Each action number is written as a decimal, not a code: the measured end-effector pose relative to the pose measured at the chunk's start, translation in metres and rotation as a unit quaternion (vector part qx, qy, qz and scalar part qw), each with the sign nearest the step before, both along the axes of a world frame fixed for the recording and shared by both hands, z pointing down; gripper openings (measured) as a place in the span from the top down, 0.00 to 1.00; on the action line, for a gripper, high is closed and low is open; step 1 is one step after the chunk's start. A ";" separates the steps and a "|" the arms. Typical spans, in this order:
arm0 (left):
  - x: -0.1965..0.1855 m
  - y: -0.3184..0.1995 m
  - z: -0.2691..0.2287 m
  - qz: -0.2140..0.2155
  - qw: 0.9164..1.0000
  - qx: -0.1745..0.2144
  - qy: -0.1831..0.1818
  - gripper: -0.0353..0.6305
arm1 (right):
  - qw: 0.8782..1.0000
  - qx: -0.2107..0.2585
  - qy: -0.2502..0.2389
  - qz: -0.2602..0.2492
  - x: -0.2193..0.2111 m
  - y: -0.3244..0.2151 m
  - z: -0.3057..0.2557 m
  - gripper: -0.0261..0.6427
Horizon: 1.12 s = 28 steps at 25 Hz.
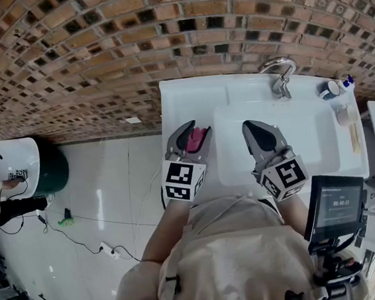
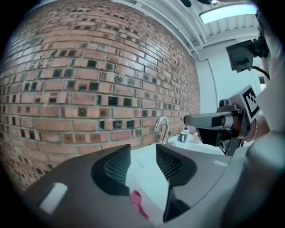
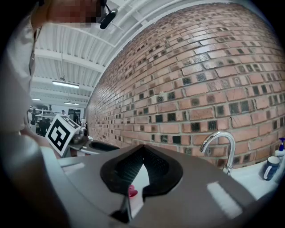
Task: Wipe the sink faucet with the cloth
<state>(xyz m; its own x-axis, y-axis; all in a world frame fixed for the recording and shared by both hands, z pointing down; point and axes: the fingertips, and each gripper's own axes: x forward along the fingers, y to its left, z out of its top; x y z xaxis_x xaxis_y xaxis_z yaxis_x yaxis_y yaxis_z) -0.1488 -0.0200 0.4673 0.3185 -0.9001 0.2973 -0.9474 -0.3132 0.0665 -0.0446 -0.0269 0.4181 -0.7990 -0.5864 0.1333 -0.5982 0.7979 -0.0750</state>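
From the head view, the wiping has not begun: the pink cloth (image 1: 197, 138) lies on the left ledge of the white sink (image 1: 188, 92), under the tips of the left gripper (image 1: 198, 128), while the faucet (image 1: 280, 76) stands well apart at the back. The right gripper (image 1: 252, 129) hovers over the basin. In the left gripper view the jaws stand about half apart, the cloth (image 2: 136, 202) low between them, unpinched. In the right gripper view the jaws meet, holding nothing. Grasping, carrying and wiping all remain.

A red-brown brick wall (image 1: 96, 42) with dark inset bricks rises above a glossy white floor (image 1: 105, 188). A long fluorescent ceiling light (image 2: 225, 13) glows among white ceiling beams (image 3: 67, 55).
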 end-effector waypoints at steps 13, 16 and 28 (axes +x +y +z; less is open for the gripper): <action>-0.020 0.012 0.150 -0.001 0.982 -0.186 -0.040 0.51 | 0.998 -0.058 0.015 0.018 0.000 -0.020 0.042 0.98; -0.026 0.013 0.176 -0.004 0.976 -0.210 -0.051 0.52 | 0.997 -0.076 0.021 0.023 0.000 -0.023 0.059 0.98; -0.031 0.014 0.239 0.023 0.958 -0.280 -0.051 0.58 | 0.992 -0.104 0.043 0.057 0.008 -0.023 0.086 0.98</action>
<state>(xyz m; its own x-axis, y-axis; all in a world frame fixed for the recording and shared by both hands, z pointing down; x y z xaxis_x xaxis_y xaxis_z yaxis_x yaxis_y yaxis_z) -0.1794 -0.0059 0.7061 0.2971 -0.5767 0.7610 -0.9442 -0.2962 0.1442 -0.0371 -0.0500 0.5038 -0.7093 -0.6253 0.3254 -0.6951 0.6974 -0.1748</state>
